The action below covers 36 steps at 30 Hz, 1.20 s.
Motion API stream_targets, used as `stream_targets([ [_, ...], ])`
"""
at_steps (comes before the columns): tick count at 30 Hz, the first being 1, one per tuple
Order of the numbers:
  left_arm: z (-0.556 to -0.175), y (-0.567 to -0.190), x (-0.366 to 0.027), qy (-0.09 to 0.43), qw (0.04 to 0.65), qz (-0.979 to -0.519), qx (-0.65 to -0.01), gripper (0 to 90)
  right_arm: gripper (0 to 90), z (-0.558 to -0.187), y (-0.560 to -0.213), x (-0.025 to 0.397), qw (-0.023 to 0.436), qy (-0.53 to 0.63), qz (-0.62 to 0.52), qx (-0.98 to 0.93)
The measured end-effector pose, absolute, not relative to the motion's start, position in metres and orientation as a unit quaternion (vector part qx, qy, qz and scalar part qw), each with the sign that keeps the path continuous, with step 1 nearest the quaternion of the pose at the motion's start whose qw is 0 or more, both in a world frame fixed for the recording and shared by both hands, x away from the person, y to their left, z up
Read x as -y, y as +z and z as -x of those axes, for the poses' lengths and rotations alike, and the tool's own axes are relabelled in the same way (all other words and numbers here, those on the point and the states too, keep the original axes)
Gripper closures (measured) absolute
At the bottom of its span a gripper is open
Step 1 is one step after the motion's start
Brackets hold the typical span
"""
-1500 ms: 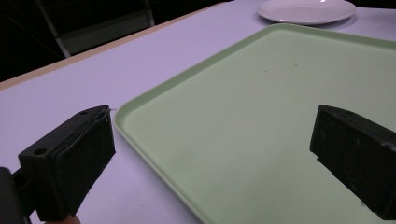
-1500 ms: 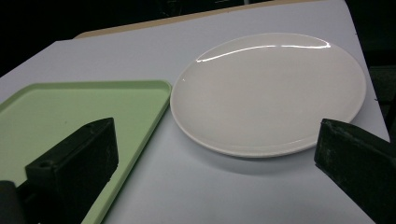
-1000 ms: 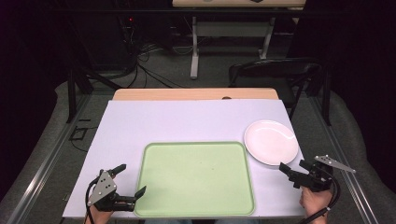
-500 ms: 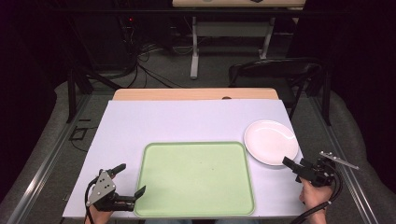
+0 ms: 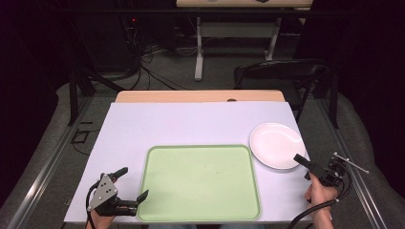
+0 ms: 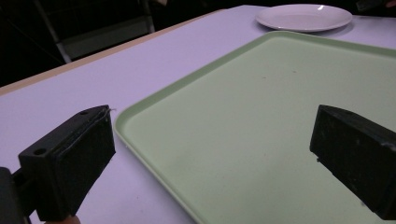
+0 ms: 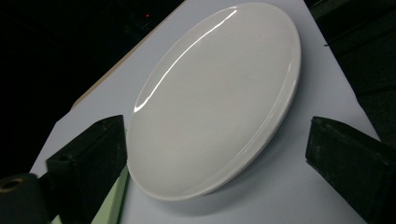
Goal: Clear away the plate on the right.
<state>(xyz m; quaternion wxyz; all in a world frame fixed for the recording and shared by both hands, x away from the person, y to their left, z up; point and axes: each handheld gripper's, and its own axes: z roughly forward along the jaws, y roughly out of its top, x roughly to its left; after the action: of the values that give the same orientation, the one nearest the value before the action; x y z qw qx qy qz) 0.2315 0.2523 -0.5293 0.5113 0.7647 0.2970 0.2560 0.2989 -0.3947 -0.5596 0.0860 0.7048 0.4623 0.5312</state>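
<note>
A white plate (image 5: 277,145) lies near the worktop's (image 5: 191,124) right edge, beside a green tray (image 5: 199,181). The right tool (image 5: 310,168), jaws apart, faces its near rim; the left tool (image 5: 131,183), also apart, straddles the tray's near-left corner. Glossy, stiff and likely breakable, the plate is best pinched at the rim.

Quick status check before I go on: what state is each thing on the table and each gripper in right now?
Green tray: flat on the table, empty.
White plate: flat on the table right of the tray, empty, ungripped.
Left gripper: open, at the tray's near left corner, holding nothing.
Right gripper: open, at the plate's near edge, holding nothing.
</note>
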Motion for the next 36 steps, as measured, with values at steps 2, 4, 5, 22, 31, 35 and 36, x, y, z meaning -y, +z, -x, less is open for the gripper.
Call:
stream_targets([
  [2,-0.232,-0.529,-0.252,0.256,0.511,-0.765,-0.297,0.0,14.1,-0.301,-0.563,0.396,0.082,0.531,-0.716,-0.446],
  [4,-0.231,-0.529,-0.252,0.257,0.512,-0.764,-0.297,0.0,14.5,-0.302,-0.564,0.397,0.078,0.536,-0.719,-0.436],
  [5,-0.231,-0.529,-0.252,0.258,0.511,-0.765,-0.295,0.0,19.3,-0.305,-0.568,0.398,0.075,0.534,-0.729,-0.420],
  [22,-0.231,-0.529,-0.253,0.260,0.507,-0.767,-0.294,0.0,52.8,-0.322,-0.579,0.394,0.068,0.524,-0.778,-0.341],
  [31,-0.231,-0.529,-0.254,0.261,0.508,-0.766,-0.294,0.0,63.6,-0.326,-0.581,0.389,0.076,0.512,-0.796,-0.312],
  [35,-0.231,-0.529,-0.253,0.261,0.506,-0.768,-0.294,0.0,69.2,-0.325,-0.583,0.390,0.078,0.510,-0.800,-0.307],
  [36,-0.231,-0.530,-0.253,0.260,0.507,-0.767,-0.295,0.0,72.5,-0.326,-0.583,0.390,0.080,0.504,-0.804,-0.306],
])
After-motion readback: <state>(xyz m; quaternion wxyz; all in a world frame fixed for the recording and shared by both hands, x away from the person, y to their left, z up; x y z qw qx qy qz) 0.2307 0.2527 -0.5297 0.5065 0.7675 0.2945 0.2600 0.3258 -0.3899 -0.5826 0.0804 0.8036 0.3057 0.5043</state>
